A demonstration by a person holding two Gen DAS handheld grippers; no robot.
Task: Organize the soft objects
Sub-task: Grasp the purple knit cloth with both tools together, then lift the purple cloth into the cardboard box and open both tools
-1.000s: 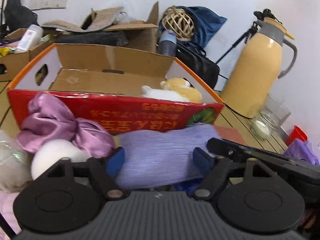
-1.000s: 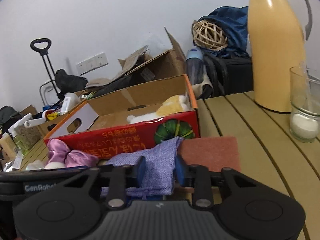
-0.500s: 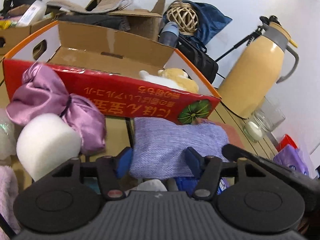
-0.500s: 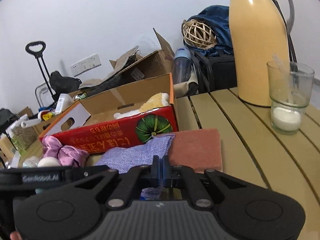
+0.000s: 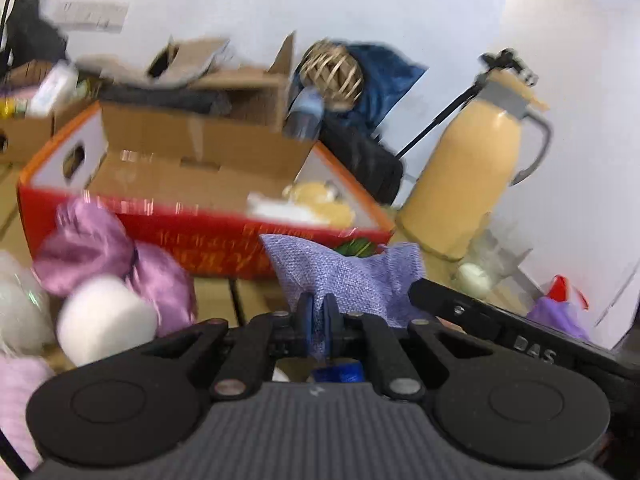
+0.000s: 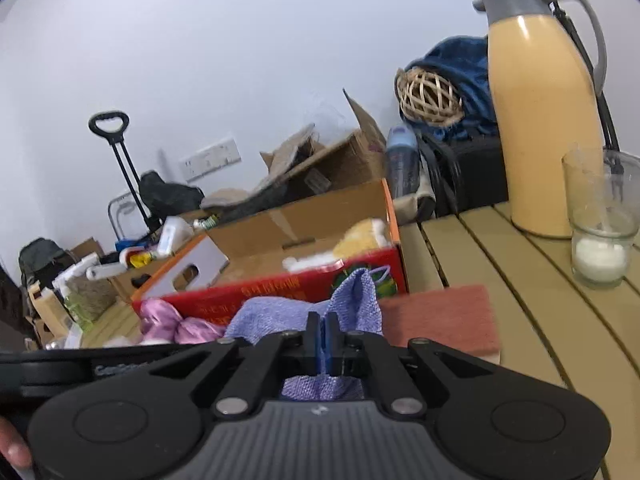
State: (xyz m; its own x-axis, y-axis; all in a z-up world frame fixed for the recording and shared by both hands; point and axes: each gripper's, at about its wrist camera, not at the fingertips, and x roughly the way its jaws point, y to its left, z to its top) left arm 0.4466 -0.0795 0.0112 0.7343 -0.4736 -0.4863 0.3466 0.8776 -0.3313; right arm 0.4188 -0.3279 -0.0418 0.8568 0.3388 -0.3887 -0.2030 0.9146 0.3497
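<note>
Both pairs of jaws are clenched on the same purple cloth (image 5: pixel 344 276): the left gripper (image 5: pixel 316 316) pinches a fold of it between its blue pads, and the right gripper (image 6: pixel 322 340) pinches another part, with more of the weave bunched under its fingers. The cloth stands up in peaks ahead of each pair of jaws, so it looks lifted off the table (image 6: pixel 520 280) rather than lying flat.

Straight beyond the jaws sits the red box (image 5: pixel 208 236), open at the top. A yellow and white soft toy (image 5: pixel 312 204) already lies inside at its right end, so by my reading one item is put away. Left of the left jaws, outside the box, wait a pink satin bundle (image 5: pixel 112 252), a white ball (image 5: pixel 104 316) and some pale fluffy things at the picture's edge; a red pad (image 6: pixel 436 320) lies on the table just right of the right jaws. Most of the sorting appears still to be done, and the cloth has yet to go over the box wall.

A second ago the left jaws stood wide on either side of the flat cloth and the right jaws were only nearly closed; half a second ago the right pair was already shut and the left narrowing. Now both grip, the cloth is gathered and raised, and the left view is smeared with motion.
</note>
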